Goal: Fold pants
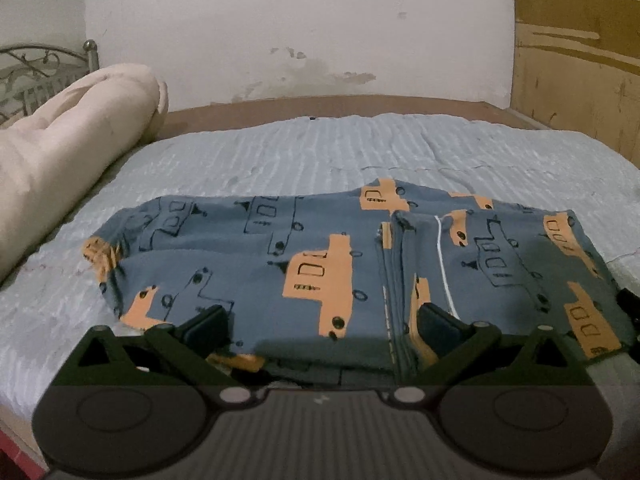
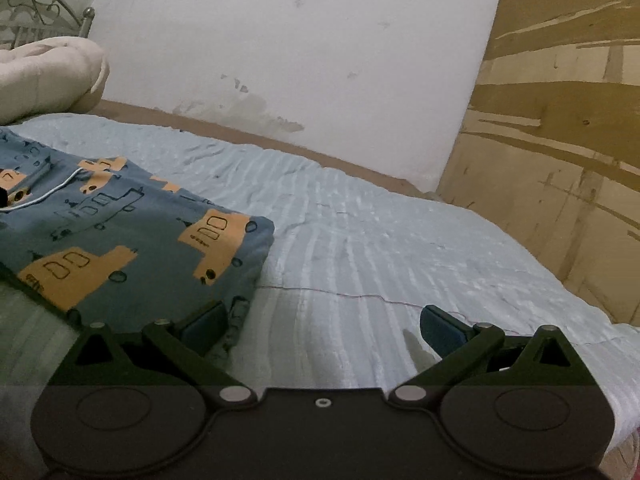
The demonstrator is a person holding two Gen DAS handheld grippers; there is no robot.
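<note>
Blue-grey pants (image 1: pixel 304 264) printed with orange and outlined vehicles lie folded flat on the light blue bedspread (image 1: pixel 280 148). A folded layer with a white piping line covers their right part. My left gripper (image 1: pixel 322 326) stands open at the pants' near edge, its pads over the cloth and nothing pinched between them. In the right wrist view the pants' right corner (image 2: pixel 132 232) lies at the left. My right gripper (image 2: pixel 324 326) is open over bare bedspread (image 2: pixel 400 240), its left pad just beside the pants' near right corner.
A rolled cream duvet (image 1: pixel 68 152) lies along the bed's left side before a metal bedstead (image 1: pixel 44 60). A white wall (image 1: pixel 300 28) stands behind the bed, with a plywood panel (image 2: pixel 560 140) to the right. Bare bedspread stretches right of the pants.
</note>
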